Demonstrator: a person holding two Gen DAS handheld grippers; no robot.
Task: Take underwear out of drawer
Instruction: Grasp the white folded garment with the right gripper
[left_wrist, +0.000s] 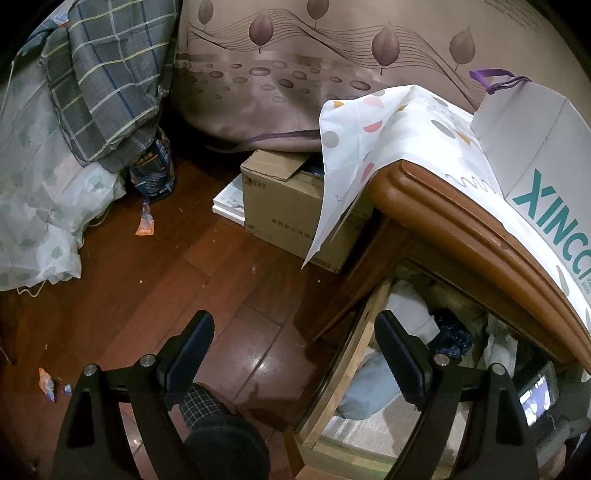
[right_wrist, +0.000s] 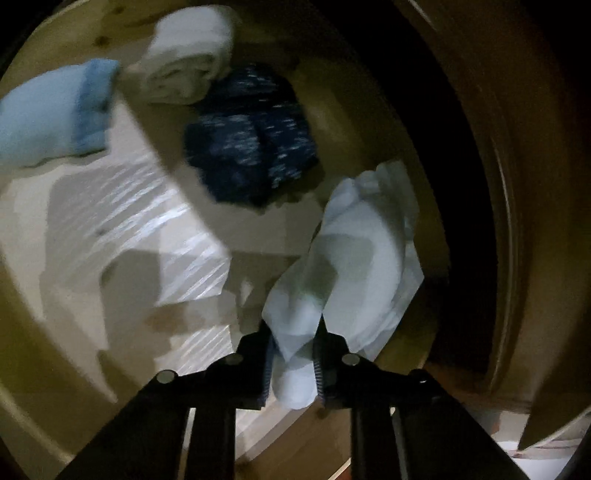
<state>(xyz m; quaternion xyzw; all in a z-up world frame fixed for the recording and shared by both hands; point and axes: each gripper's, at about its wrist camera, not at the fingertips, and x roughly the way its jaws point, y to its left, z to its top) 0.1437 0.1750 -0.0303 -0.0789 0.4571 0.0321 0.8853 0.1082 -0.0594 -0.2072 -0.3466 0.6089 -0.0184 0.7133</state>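
Drawer pale wood. White underwear; navy roll flecked white; light blue bundle. Floor reddish brown. Cloth white, pastel dots. Blanket grey plaid.

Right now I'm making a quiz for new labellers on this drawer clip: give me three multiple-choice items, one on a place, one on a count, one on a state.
1. Where does the dark blue patterned garment lie?
A. on the floor
B. in the drawer, between the white roll and the pale garment
C. on the cabinet top

2. How many cloth items show in the drawer?
A. two
B. four
C. six

3. What state is the right gripper in?
A. wide open over the floor
B. shut on nothing
C. shut on the pale garment

Answers:
1 B, it sits on the drawer bottom between those two.
2 B, light blue piece, white roll, dark blue, pale.
3 C, cloth is pinched between its fingers.
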